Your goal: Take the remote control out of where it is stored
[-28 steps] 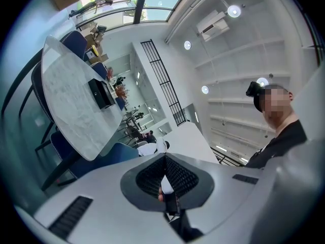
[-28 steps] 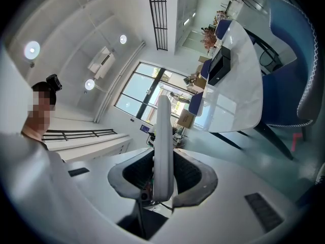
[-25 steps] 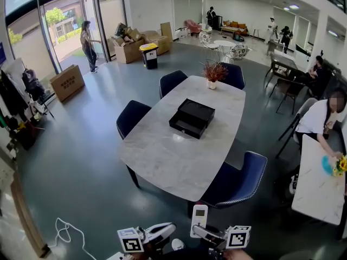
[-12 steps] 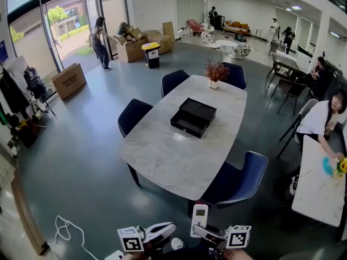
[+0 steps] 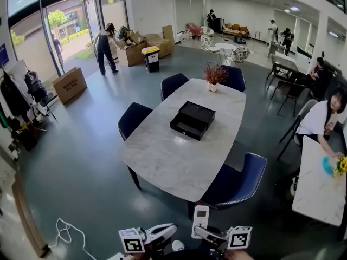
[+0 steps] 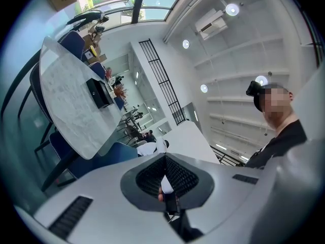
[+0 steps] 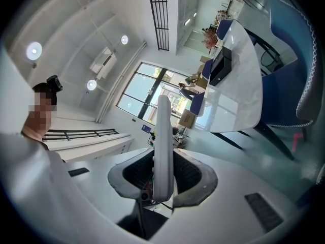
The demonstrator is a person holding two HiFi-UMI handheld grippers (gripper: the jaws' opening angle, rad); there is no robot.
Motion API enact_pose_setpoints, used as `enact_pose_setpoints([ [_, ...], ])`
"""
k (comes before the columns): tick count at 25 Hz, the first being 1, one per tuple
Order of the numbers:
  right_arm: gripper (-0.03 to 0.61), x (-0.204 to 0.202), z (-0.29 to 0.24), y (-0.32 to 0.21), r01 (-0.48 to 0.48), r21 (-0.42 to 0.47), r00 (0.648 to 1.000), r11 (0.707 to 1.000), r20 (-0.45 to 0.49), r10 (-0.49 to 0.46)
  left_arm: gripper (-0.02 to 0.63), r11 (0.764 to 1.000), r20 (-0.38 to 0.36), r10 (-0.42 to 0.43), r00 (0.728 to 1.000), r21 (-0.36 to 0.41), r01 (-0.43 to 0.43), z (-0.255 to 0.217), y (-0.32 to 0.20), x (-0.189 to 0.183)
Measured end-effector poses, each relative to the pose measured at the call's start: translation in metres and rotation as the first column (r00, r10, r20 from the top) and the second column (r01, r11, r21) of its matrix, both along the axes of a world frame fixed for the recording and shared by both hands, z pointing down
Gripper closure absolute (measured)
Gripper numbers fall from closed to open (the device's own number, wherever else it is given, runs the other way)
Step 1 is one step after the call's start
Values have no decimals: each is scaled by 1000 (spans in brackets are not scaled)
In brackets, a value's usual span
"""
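While the right tool (image 7: 162, 176) clamps one remote control (image 7: 163, 136), the left tool (image 6: 166, 181) is closed.

No legible text anywhere, print on the cardboard box (image 5: 68, 84) too small to read (dark lettering)

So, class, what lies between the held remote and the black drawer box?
Head view: bare marble tabletop, then a blue chair just before the remote.
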State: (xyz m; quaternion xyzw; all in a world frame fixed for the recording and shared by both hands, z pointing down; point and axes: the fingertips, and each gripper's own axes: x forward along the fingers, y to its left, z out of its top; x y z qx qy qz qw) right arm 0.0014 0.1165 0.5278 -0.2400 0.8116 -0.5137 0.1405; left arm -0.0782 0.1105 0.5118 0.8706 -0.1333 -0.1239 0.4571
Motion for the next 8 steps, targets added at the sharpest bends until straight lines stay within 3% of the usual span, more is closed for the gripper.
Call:
enact_pose_setpoints([
  [8, 463, 4, 2, 1, -7, 3, 1000, 1000, -3, 7, 609, 1000, 6, -7, 1000, -11, 7, 5, 0, 2],
])
